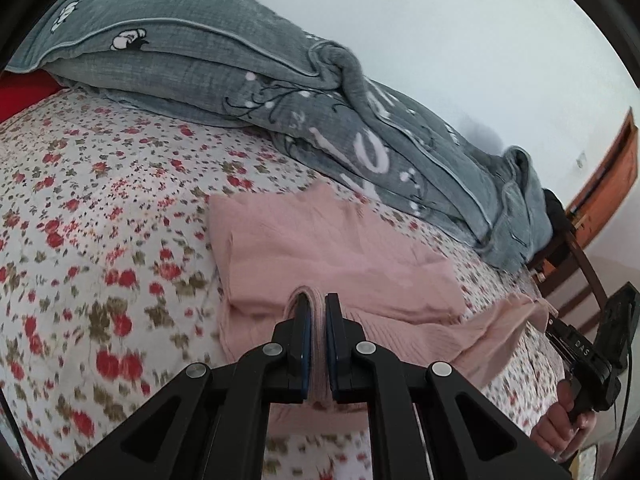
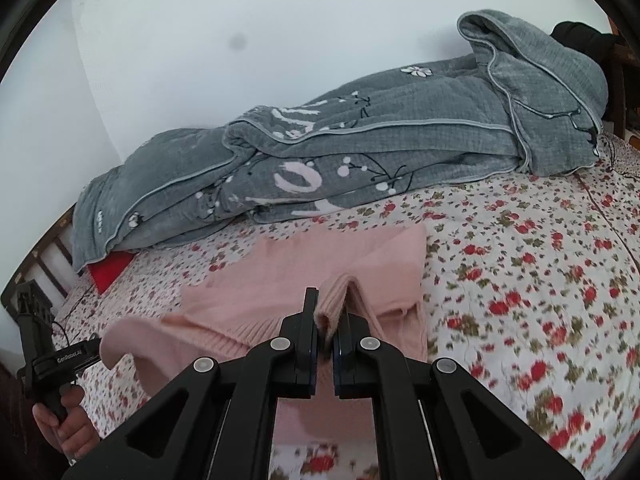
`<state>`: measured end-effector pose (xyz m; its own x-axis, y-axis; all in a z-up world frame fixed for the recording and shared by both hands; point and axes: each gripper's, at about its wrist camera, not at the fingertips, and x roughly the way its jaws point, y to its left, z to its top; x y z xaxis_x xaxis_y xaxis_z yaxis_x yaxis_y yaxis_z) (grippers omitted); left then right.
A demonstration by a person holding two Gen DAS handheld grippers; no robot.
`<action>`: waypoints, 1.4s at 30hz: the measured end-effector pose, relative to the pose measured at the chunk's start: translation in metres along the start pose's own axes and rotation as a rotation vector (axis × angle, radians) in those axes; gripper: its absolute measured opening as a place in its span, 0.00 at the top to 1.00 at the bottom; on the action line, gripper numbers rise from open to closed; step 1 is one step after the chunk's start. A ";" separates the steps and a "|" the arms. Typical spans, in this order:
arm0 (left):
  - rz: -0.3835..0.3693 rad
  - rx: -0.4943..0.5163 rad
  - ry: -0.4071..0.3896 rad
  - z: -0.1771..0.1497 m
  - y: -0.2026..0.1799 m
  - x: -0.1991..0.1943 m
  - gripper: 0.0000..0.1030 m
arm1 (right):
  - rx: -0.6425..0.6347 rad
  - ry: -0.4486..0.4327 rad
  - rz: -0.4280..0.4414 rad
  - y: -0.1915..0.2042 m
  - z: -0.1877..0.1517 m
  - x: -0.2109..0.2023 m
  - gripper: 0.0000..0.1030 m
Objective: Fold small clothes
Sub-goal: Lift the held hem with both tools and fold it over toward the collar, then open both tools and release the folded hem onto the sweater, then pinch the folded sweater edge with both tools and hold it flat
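You hold a pink knit sweater (image 1: 336, 248) over the bed with both tools. Your left gripper (image 1: 317, 312) has its two black jaws pressed tight on a bunched bit of the pink cloth, and you can see the ribbed cloth squeezed in the thin gap between them. Your right gripper (image 2: 327, 312) does the same thing: its jaws are pinched close on another fold of the same sweater (image 2: 320, 276). The part of the sweater near you is lifted up by the two grips, and the far part lies flat on the flowery bed sheet (image 1: 100, 200). The sweater's long way runs from side to side, along the line between your two tools. In the left wrist view, one loose end (image 1: 508, 320) trails off to the right, toward your other hand (image 1: 560, 424). In the right wrist view, that loose end (image 2: 128, 340) curls off to the left, toward your left hand (image 2: 68, 424). The far edge of the sweater points at the gray blanket (image 1: 240, 72), which lies rumpled in a long heap by the white wall (image 2: 240, 32). The sweater and the blanket sit near each other but do not touch, with a strip of flowery sheet (image 2: 520, 260) between them. A red thing (image 2: 110, 274) peeks out from under one end of the blanket (image 2: 360, 152).
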<state>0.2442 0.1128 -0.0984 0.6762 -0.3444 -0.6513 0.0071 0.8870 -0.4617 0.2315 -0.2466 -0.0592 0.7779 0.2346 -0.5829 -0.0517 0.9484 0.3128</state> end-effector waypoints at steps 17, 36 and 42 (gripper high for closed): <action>0.125 -0.070 0.074 0.086 0.019 0.120 0.92 | 0.079 0.099 0.003 -0.030 0.069 0.151 0.89; 0.234 0.106 0.126 0.089 0.017 0.177 0.62 | -0.131 0.246 -0.085 -0.045 0.050 0.221 0.52; 0.223 0.093 0.038 0.077 0.033 0.182 0.85 | -0.158 0.246 -0.111 -0.046 0.039 0.235 0.95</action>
<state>0.4243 0.1028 -0.1858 0.6407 -0.1466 -0.7536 -0.0701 0.9663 -0.2476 0.4407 -0.2431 -0.1812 0.6101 0.1543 -0.7771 -0.0864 0.9880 0.1283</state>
